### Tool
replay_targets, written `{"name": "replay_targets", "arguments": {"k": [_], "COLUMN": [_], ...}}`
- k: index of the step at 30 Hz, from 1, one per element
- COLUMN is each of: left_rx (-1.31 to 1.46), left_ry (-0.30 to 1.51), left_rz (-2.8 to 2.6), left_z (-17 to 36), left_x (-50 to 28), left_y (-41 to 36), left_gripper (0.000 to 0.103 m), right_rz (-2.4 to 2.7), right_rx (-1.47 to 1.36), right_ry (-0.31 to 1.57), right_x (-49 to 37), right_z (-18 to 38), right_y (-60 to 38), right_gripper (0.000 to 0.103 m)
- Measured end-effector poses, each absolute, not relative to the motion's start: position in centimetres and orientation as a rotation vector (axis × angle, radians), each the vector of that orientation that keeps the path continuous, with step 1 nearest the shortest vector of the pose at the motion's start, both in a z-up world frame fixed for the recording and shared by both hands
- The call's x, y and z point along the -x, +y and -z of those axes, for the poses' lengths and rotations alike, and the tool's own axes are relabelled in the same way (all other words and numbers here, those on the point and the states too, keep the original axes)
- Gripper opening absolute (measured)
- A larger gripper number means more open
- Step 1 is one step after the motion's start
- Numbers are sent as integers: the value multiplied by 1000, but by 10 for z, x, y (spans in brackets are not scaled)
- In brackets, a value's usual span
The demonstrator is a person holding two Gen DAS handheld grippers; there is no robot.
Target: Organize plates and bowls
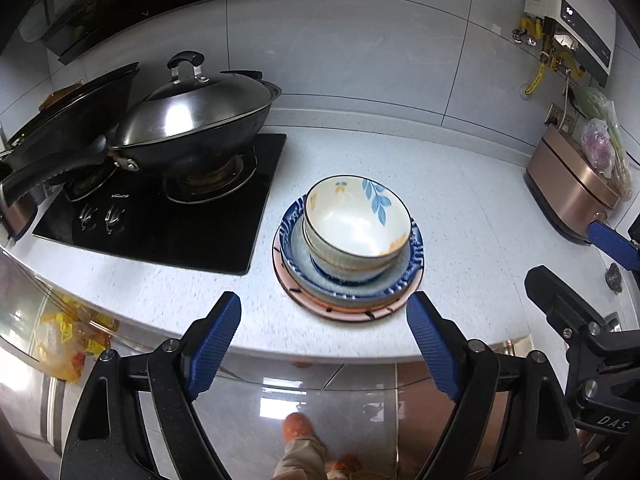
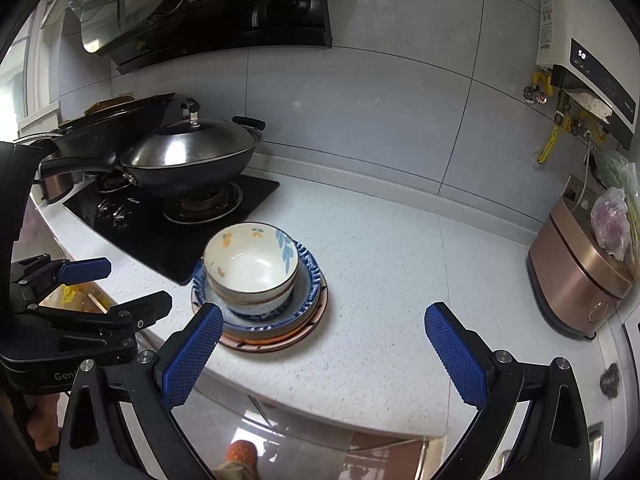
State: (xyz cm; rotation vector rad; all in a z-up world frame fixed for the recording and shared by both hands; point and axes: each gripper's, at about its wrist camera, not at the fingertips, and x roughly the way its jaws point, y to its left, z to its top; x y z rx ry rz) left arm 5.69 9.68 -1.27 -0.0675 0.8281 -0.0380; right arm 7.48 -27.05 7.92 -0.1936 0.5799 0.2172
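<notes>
Ceramic white bowl with blue leaves (image 1: 356, 224) sits nested on the blue plates (image 1: 412, 270) on the white stone counter (image 1: 460, 208), so left gripper (image 1: 324, 344) and right gripper (image 2: 324, 354) hang empty, fingers wide apart

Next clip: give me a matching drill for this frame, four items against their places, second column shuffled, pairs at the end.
Items:
1. leaf-pattern bowl
2. pink plate
3. lidded wok
4. copper-coloured appliance

Places:
A. on the stove burner
B. bottom of the stack
C. against the wall at the counter's right end
D. top of the stack

Pairs: 1-D, 2-B, 3-A, 4-C
</notes>
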Motion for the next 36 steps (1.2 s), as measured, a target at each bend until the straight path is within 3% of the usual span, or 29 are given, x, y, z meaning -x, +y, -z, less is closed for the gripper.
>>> {"name": "replay_targets", "arguments": {"k": [18, 36], "left_rx": [21, -44], "left_ry": [745, 656], "left_rz": [161, 164], "left_z": [1, -5], "left_x": [-35, -17], "left_y": [137, 151], "left_gripper": [97, 98], "right_rz": [-57, 25], "right_rx": [88, 27], "right_ry": [543, 497], "right_x": [-18, 16], "right_z": [-97, -95], "right_y": [-246, -209], "right_gripper": [103, 103]}}
